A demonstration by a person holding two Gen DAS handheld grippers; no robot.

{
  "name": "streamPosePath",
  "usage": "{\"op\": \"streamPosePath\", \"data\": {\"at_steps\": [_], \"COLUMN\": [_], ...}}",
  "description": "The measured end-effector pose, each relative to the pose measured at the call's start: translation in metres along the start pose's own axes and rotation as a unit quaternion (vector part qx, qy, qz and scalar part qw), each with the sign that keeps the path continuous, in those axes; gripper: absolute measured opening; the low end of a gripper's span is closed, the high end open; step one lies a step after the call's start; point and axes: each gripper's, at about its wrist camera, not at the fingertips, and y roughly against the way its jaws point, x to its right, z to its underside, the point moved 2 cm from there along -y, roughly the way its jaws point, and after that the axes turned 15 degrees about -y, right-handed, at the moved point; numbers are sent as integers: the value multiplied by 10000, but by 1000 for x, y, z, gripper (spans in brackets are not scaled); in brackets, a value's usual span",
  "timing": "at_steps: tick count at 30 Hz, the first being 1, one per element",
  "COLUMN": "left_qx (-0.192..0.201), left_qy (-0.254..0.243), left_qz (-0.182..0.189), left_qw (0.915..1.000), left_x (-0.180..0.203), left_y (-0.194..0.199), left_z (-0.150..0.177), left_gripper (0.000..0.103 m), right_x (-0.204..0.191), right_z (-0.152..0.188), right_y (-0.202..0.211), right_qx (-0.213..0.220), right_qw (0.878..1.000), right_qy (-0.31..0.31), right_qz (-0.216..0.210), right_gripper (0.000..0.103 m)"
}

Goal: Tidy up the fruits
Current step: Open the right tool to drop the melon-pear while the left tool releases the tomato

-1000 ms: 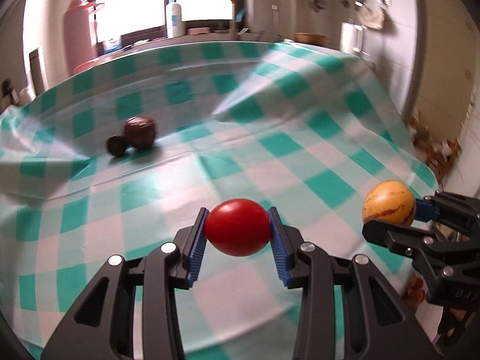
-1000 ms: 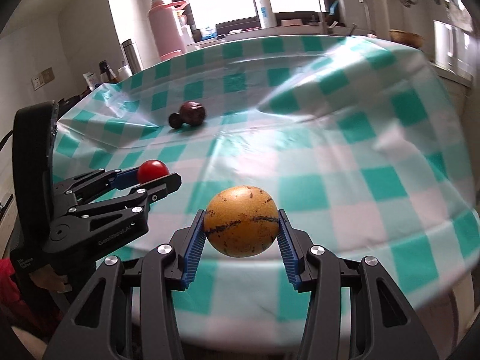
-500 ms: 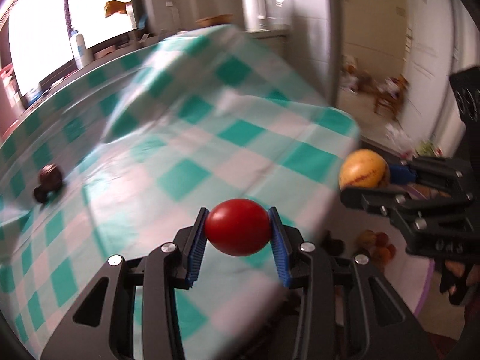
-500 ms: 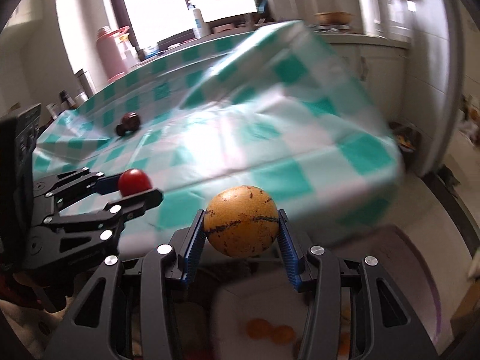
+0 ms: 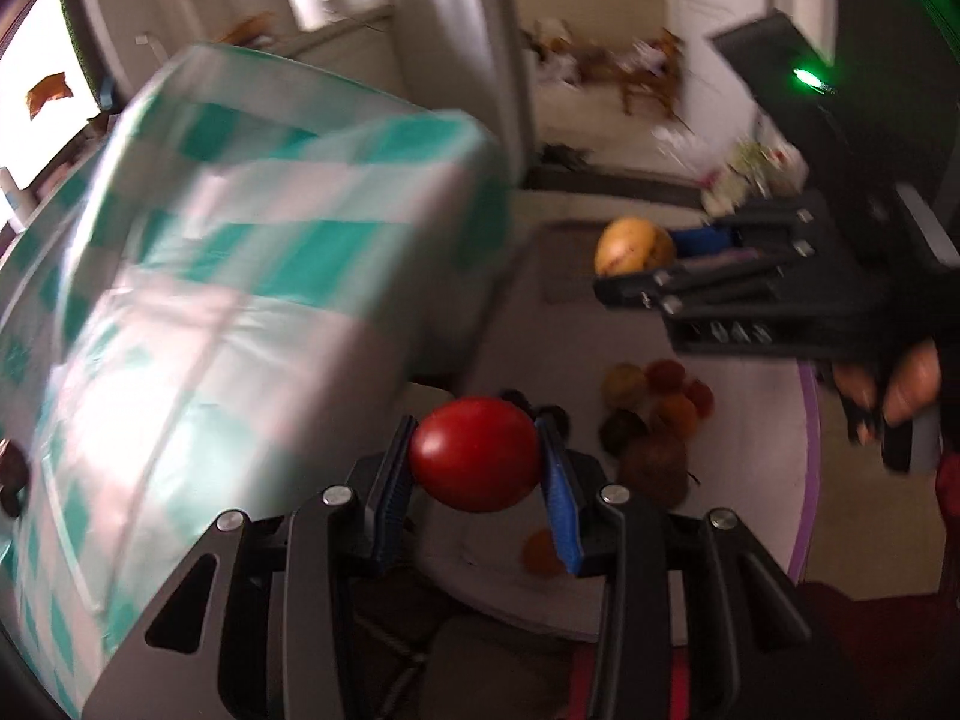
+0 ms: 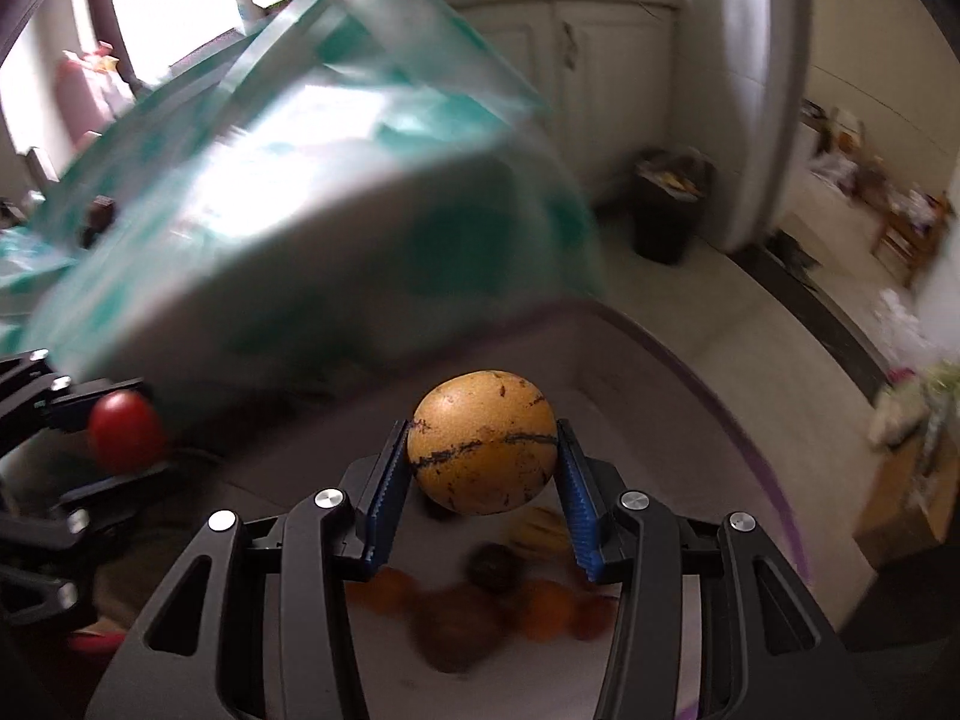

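no text can be read.

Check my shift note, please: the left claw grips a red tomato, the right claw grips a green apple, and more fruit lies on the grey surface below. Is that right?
One detail is wrong. The right claw grips a yellow-orange fruit with dark streaks, not a green apple, as the right wrist view shows. The left claw does grip the red tomato, and more fruit lies on the grey surface below.

Red tomato [image 5: 474,453] clamped; yellow streaked fruit [image 6: 483,441] clamped (fruit pile [image 6: 492,600] below).
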Motion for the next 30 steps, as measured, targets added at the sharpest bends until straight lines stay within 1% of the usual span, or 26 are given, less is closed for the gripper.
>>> {"op": "streamPosePath", "data": {"at_steps": [2,4,6,8,10,13,17,21,23,25,29,30], "left_qx": [-172,-361,-637,-844,-1007,-1276,-1453,-1552,-1583,-1599,-1552,-1524], "left_qy": [-83,-158,-194,-288,-391,-469,-569,-626,-620,-604,-587,-594], "left_qz": [140,255,452,554,559,616,611,589,598,608,586,566], "left_qw": [9997,9989,9968,9945,9926,9888,9859,9841,9836,9834,9844,9849], "left_x": [7,12,19,26,31,38,43,45,45,47,47,47], "left_y": [-18,-36,-58,-77,-93,-120,-135,-143,-146,-152,-150,-149], "left_z": [0,0,2,3,7,10,16,21,23,23,23,23], "left_gripper": [40,40,40,40,40,40,40,40,40,41,41,43], "right_x": [13,27,36,43,47,42,32,30,28,29,34,35], "right_z": [2,8,16,21,23,21,21,22,24,24,24,24], "right_y": [-11,-25,-38,-49,-59,-74,-97,-124,-131,-132,-130,-129], "right_qx": [-87,-293,-505,-653,-756,-890,-1097,-1364,-1496,-1497,-1507,-1480], "right_qw": [9996,9980,9955,9928,9909,9884,9856,9794,9767,9766,9765,9774], "right_qy": [-55,-111,-47,14,42,257,449,566,569,552,443,429], "right_qz": [273,541,802,1008,1111,1202,1206,1377,1432,1440,1473,1447], "right_gripper": [46,46,46,46,46,46,46,46,46,46,47,48]}}
